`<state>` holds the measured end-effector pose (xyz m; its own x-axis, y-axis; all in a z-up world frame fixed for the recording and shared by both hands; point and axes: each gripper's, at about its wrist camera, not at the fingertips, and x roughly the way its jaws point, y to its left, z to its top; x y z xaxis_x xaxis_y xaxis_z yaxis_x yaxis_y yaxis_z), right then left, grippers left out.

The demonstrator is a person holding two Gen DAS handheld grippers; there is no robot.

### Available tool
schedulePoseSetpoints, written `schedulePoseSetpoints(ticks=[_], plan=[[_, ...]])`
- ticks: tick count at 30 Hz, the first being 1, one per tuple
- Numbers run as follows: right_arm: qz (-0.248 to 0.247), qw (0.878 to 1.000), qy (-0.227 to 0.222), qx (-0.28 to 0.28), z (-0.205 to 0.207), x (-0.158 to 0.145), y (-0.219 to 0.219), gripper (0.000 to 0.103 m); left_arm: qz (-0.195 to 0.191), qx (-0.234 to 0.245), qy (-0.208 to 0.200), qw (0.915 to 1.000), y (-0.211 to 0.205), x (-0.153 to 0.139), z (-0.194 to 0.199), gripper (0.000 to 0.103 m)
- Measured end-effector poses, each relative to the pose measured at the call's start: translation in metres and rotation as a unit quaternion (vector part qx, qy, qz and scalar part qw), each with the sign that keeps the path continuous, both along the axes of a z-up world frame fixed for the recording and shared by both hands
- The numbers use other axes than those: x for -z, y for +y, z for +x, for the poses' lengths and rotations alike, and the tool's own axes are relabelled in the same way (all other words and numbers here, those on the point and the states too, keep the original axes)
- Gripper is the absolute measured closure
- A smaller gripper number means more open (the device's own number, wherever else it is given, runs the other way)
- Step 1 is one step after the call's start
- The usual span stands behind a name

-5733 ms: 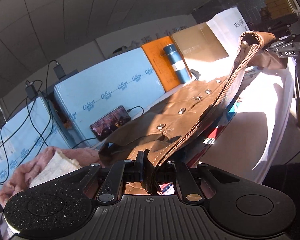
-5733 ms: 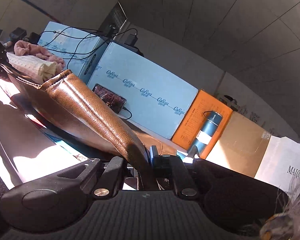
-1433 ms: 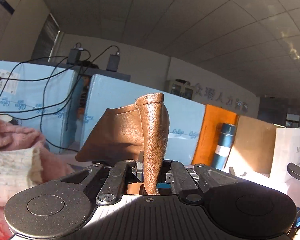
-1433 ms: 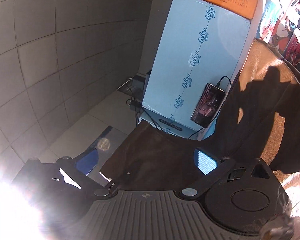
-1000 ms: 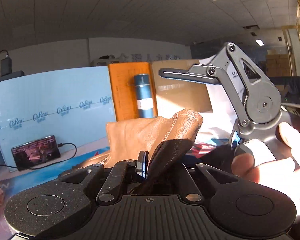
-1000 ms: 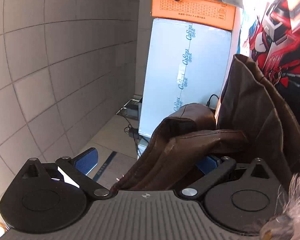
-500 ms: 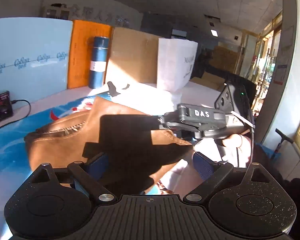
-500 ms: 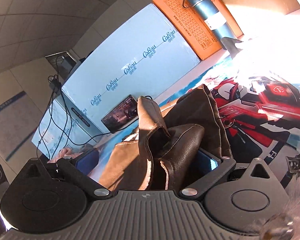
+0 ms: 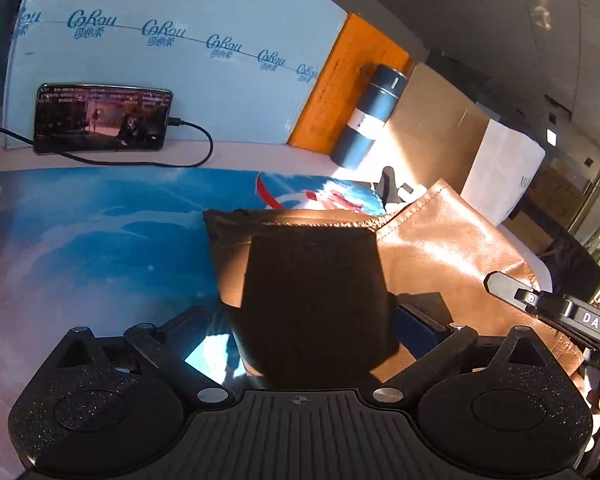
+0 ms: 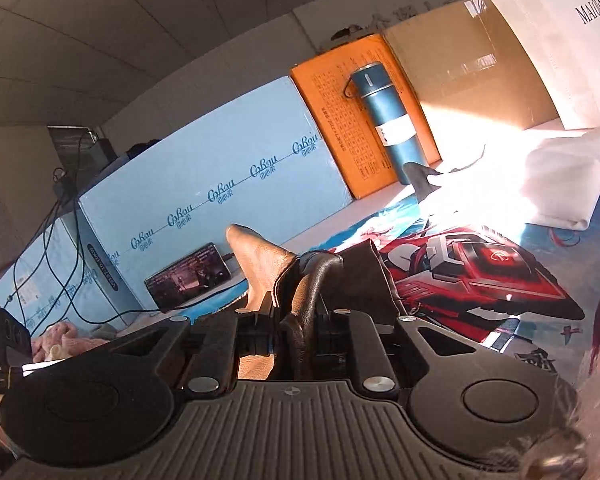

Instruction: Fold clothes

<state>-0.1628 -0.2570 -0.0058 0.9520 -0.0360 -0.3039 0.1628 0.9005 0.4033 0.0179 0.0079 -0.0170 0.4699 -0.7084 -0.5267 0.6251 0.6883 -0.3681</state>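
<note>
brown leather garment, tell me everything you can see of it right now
The brown leather garment looks like smooth tan leather with a stitched edge and a darker suede-like underside. It lies bunched and folded on the printed blue mat; part is sunlit, part in shadow. The left gripper is open with the garment between its spread fingers. The right gripper is shut on a bunched fold of it, and one flap stands upright.
</note>
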Motion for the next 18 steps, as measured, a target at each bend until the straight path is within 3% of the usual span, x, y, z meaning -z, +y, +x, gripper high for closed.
schedulePoseSetpoints(ticks=[4, 5, 7, 10, 13, 18], plan=[[-0.088, 0.993, 0.059, 0.060, 0.007, 0.013, 0.013, 0.055, 0.046, 0.027, -0.028, 0.9982, -0.013, 0.001, -0.011, 0.002], [-0.101, 0.990, 0.064, 0.070, 0.005, 0.015, 0.014, 0.042, 0.063, 0.033, -0.038, 0.9967, -0.018, 0.002, -0.015, 0.002], [-0.105, 0.989, 0.063, 0.087, -0.002, 0.013, 0.011, 0.029, 0.080, 0.042, -0.050, 0.9947, -0.023, 0.005, -0.019, 0.002], [-0.016, 0.996, 0.057, 0.074, -0.022, 0.009, -0.007, 0.019, 0.088, 0.046, -0.055, 0.9935, -0.025, 0.008, -0.022, 0.001], [0.089, 0.993, 0.051, 0.054, -0.042, 0.004, -0.026, 0.012, 0.089, 0.045, -0.056, 0.9934, -0.024, 0.008, -0.022, 0.001], [0.255, 0.965, 0.059, 0.008, -0.063, 0.006, -0.047, 0.011, 0.090, 0.042, -0.058, 0.9934, -0.024, 0.008, -0.023, 0.000]])
